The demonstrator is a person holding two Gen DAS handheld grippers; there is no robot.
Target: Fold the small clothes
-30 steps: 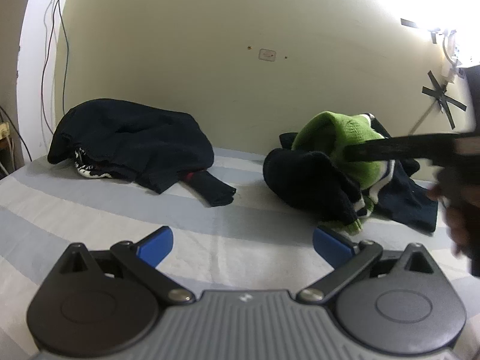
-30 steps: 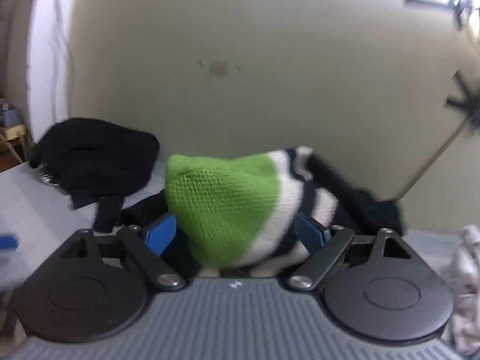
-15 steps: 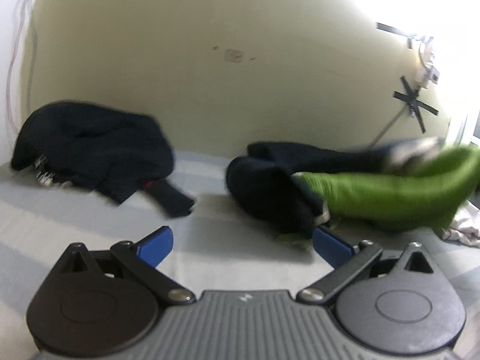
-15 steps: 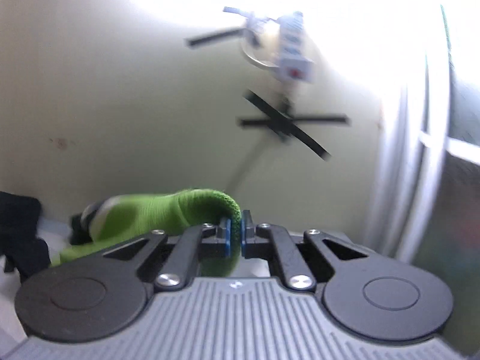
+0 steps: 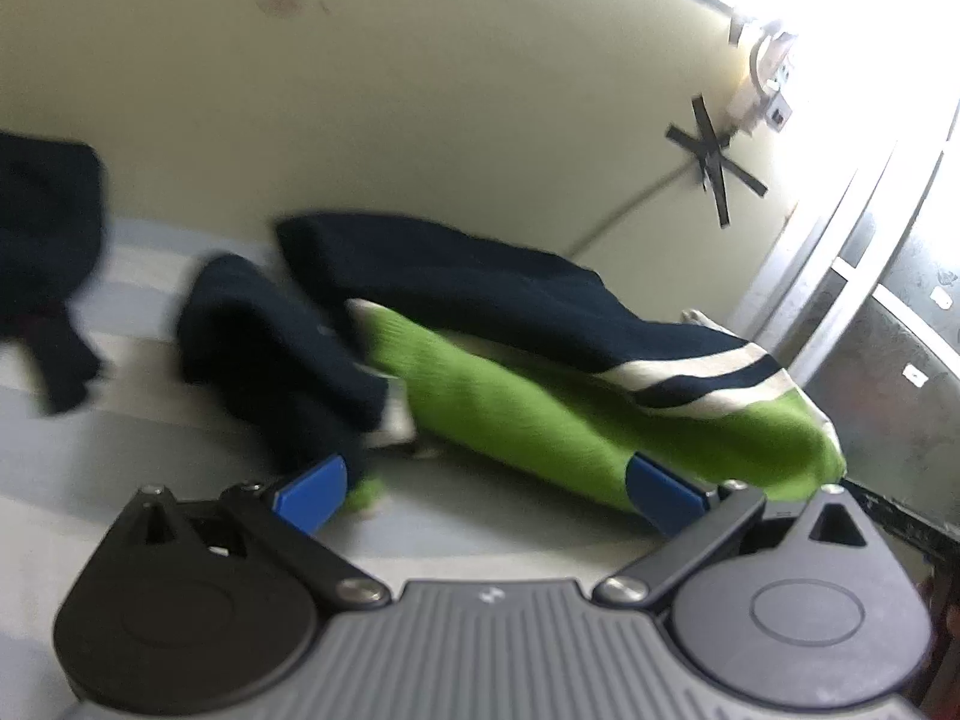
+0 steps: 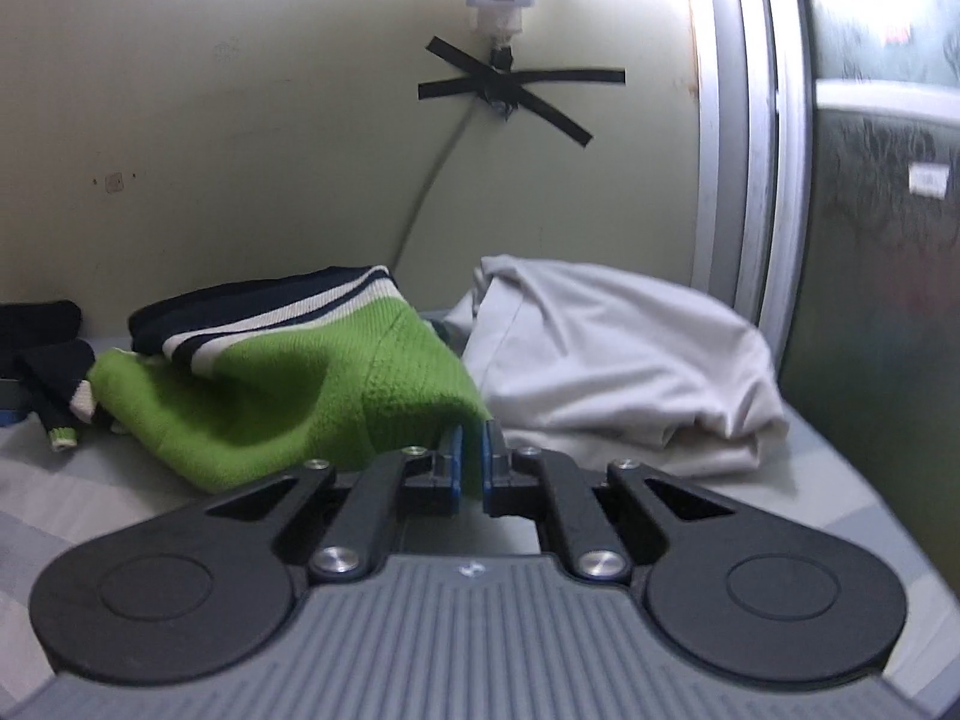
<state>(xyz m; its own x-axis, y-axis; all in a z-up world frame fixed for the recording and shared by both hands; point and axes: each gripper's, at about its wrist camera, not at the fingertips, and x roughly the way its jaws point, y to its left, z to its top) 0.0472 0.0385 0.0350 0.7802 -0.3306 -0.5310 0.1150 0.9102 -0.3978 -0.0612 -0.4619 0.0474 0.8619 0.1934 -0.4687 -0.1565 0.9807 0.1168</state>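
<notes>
From the left wrist, the left gripper (image 5: 486,483) hangs with its blue fingers spread wide and grasping nothing, low over the striped bed (image 5: 120,450); the green sweater (image 5: 540,414) lies stretched across the bed just beyond them. From the right wrist, the right gripper (image 6: 471,456) is clenched on the sweater's green hem (image 6: 420,396), with a white garment (image 6: 618,360) lying just beside the sweater, toward the window frame (image 6: 750,180).

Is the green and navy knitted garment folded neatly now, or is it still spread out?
Not folded: the green and navy garment lies stretched and rumpled on the bed, one green corner pinched in the right tool.
</notes>
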